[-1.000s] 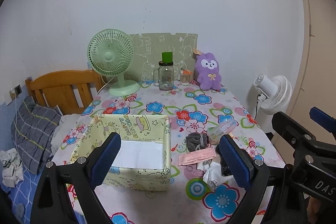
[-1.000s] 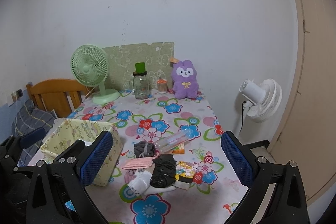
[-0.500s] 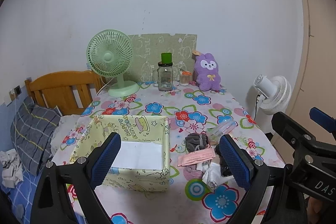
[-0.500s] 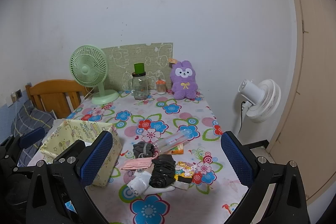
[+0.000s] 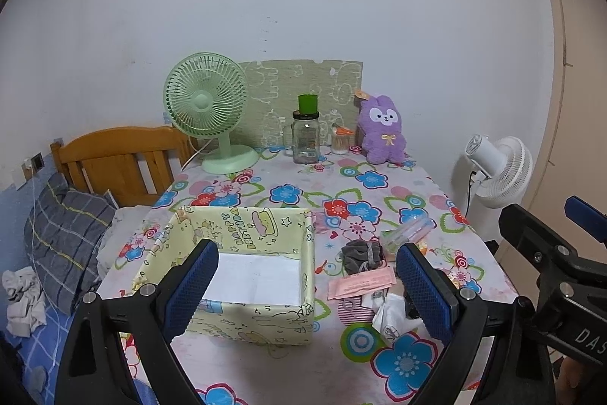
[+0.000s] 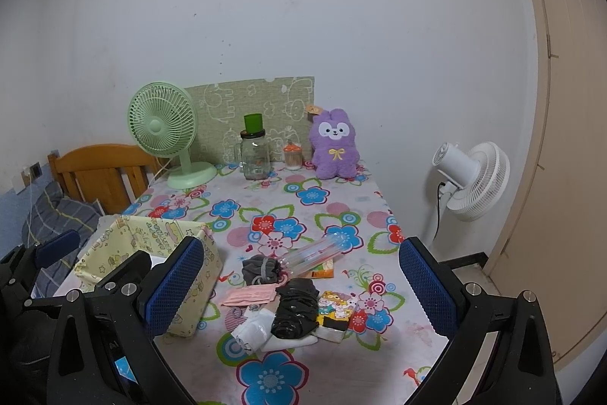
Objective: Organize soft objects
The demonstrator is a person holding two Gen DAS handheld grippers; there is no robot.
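A yellow fabric storage box (image 5: 242, 268) stands open on the floral table, also in the right wrist view (image 6: 144, 253). Beside it lies a pile of small items: a grey pouch (image 6: 261, 268), a pink packet (image 6: 250, 295), a black bundle (image 6: 296, 306), a white cloth (image 6: 250, 329) and a clear tube (image 6: 311, 253). A purple plush bunny (image 6: 334, 143) sits at the back. My left gripper (image 5: 307, 283) is open above the box's near right side. My right gripper (image 6: 299, 287) is open above the pile. Both are empty.
A green desk fan (image 5: 212, 112), a glass jar with a green lid (image 5: 305, 135) and a small jar (image 5: 339, 139) stand at the table's back. A white floor fan (image 6: 470, 177) stands right of the table. A wooden bed with a pillow (image 5: 64, 234) is to the left.
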